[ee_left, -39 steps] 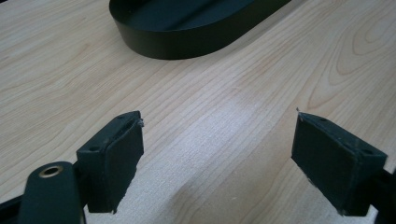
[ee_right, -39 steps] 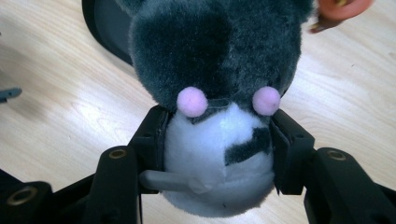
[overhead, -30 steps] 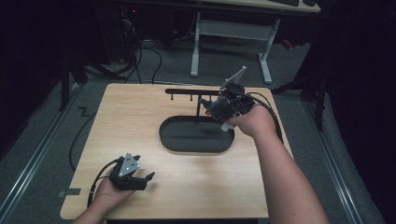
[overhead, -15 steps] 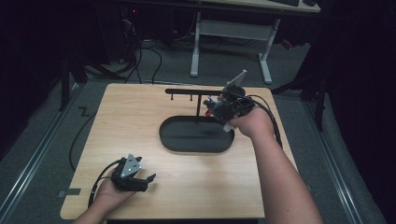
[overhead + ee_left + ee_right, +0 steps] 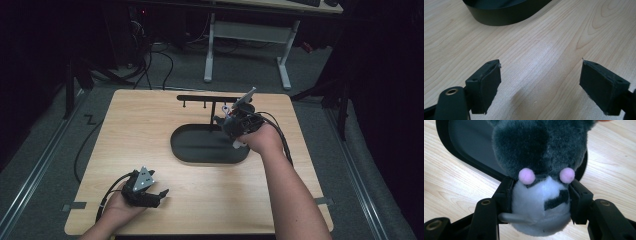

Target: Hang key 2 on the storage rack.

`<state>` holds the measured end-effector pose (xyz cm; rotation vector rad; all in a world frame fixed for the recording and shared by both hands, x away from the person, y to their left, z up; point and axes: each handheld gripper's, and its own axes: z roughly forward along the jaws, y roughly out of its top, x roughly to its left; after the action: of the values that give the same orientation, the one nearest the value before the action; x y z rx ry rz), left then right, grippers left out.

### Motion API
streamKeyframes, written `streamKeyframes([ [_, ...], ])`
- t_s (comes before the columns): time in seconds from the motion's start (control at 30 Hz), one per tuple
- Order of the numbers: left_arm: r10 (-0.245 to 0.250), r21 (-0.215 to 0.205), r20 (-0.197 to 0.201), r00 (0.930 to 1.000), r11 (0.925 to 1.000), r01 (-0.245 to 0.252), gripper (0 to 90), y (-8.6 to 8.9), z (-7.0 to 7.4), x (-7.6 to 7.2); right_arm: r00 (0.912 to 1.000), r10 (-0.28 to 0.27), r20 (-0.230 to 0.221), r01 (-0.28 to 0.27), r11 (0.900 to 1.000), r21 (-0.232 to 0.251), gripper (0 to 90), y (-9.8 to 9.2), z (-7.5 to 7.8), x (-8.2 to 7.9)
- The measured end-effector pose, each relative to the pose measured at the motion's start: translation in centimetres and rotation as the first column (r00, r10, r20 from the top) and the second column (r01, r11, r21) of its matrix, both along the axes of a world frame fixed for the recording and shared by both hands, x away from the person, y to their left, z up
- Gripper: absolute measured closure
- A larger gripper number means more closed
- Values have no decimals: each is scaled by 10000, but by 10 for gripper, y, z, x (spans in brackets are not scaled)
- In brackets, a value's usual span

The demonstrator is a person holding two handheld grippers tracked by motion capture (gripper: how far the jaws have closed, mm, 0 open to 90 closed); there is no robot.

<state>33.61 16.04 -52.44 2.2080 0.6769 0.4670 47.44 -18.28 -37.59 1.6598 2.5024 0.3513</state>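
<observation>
My right gripper [image 5: 227, 121] [image 5: 540, 195] is shut on a small grey and white plush toy [image 5: 541, 170] with two pink pompoms, held above the right end of the black oval tray [image 5: 200, 145] [image 5: 461, 150]. In the high view the plush toy [image 5: 231, 122] is a dark bundle beside the black hook rack [image 5: 207, 100]. My left gripper [image 5: 160, 194] [image 5: 540, 82] rests low over the table's front left with its jaws wide apart and nothing between them; the tray's wall [image 5: 506, 15] lies ahead of it.
The wooden table [image 5: 150, 125] holds the tray at its middle and the T-shaped rack behind it. A black cable [image 5: 82, 145] hangs off the table's left edge. A white desk frame [image 5: 245, 35] stands on the floor beyond.
The right gripper with the plush toy has drifted slightly back and left, toward the rack. The left gripper has stayed in place.
</observation>
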Motion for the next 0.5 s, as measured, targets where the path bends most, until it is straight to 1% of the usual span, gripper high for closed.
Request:
streamKeyframes([
  [0.1, -35, 51, -18, 10000, 10000, 35, 180, 0, -1, 0, 10000, 78, 12, -78, 10000, 28, 464, 2, -4, 2],
  [0.17, -38, 40, -22, 10000, 10000, 38, 180, 0, -1, 0, 10000, -23, -27, 23, 9999, 113, 459, 2, -6, 4],
  [0.27, -61, 37, -57, 10000, 10000, 62, 182, 0, -1, 0, 10000, -11, -28, 11, 9999, 110, 449, 3, -10, 6],
  [0.3, -71, 34, -67, 10000, 10000, 71, 182, 0, -1, 0, 10000, -18, -63, 20, 9998, 219, 441, 4, -11, 7],
  [0.47, -87, 46, -39, 10000, 10000, 87, 183, 0, -1, 0, 9999, -125, 14, 124, 9994, 317, 345, 6, -16, 10],
  [0.5, -95, 54, -63, 9999, 9999, 95, 183, 0, -1, 0, 9999, -151, 37, 149, 9992, 381, 338, 6, -16, 11],
])
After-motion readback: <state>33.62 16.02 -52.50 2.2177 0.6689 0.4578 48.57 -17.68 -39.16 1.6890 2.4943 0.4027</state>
